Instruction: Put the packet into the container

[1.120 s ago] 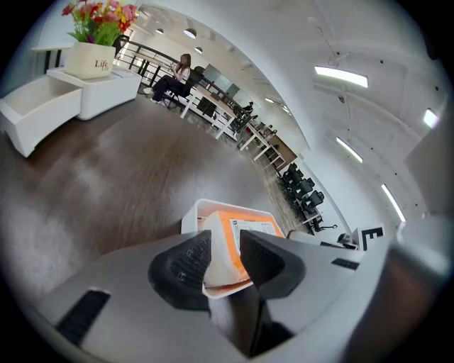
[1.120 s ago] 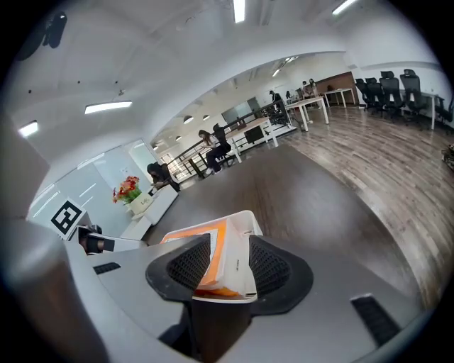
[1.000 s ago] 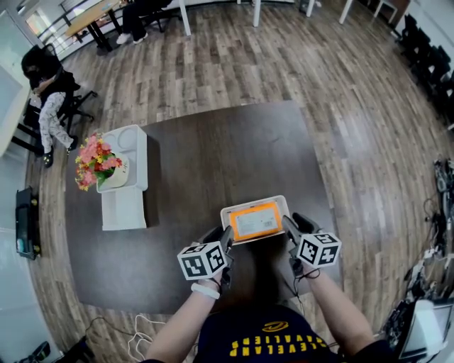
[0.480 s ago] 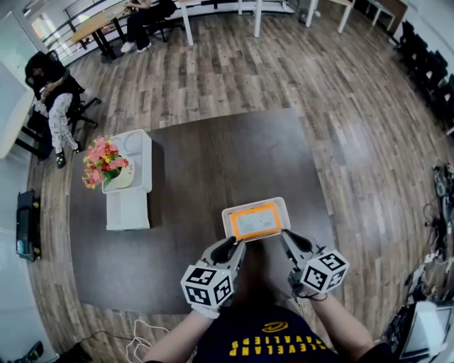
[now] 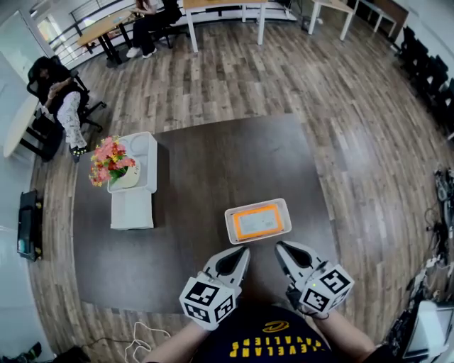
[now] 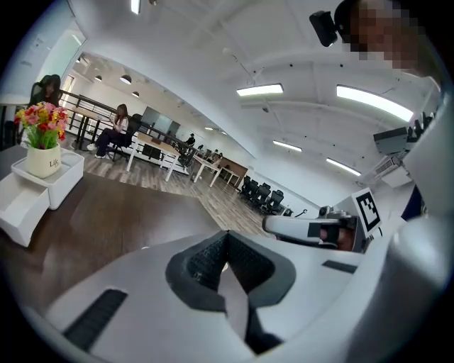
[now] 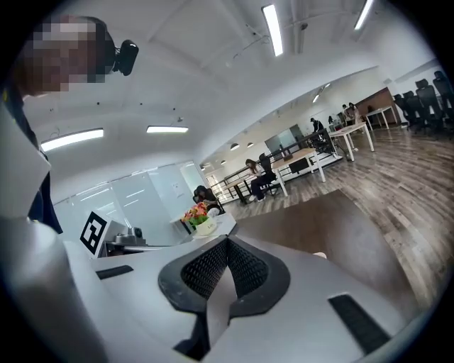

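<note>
A white container lies on the dark table near its front edge, with the orange packet flat inside it. My left gripper hovers just in front of the container's left corner, jaws shut and empty. Its pads meet in the left gripper view, with nothing between them. My right gripper is shut and empty too, just in front of the container's right corner. In the right gripper view its pads are pressed together. Neither gripper touches the container.
A white pot of pink and orange flowers stands on a white stepped stand at the table's left side. People sit on chairs on the wooden floor beyond the table's left. Other tables stand at the back.
Both grippers have let go of the container's sides, drawn back toward me and shut. The container with the packet stays on the table.
</note>
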Tool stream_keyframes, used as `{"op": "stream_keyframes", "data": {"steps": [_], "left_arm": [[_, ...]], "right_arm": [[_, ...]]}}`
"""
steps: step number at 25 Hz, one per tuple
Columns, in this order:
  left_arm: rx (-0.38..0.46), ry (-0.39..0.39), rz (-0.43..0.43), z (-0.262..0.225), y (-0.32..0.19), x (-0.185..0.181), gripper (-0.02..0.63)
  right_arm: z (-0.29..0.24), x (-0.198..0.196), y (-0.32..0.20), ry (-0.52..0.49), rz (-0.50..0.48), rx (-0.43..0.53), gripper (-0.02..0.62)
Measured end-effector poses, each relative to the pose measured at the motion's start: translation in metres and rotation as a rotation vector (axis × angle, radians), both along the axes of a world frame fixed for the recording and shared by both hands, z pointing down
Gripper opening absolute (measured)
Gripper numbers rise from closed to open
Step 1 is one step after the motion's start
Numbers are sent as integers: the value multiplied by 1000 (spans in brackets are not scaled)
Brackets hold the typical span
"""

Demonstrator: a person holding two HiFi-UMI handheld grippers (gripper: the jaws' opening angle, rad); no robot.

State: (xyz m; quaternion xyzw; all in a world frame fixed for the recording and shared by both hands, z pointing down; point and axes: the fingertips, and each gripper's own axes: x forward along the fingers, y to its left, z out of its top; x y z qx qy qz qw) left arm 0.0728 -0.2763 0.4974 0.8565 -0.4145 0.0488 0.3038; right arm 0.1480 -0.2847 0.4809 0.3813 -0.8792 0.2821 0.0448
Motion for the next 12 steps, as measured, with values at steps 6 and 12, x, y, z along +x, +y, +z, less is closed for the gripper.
{"op": "stream_keyframes", "data": {"steps": [6, 12], "left_arm": [[38, -13, 7, -13, 7, 3, 0], [92, -19, 16, -28, 12, 5, 0]], "right_arm": [[-37, 2, -1, -10, 29, 135, 11], [-49, -1, 7, 21, 24, 187, 11]]}}
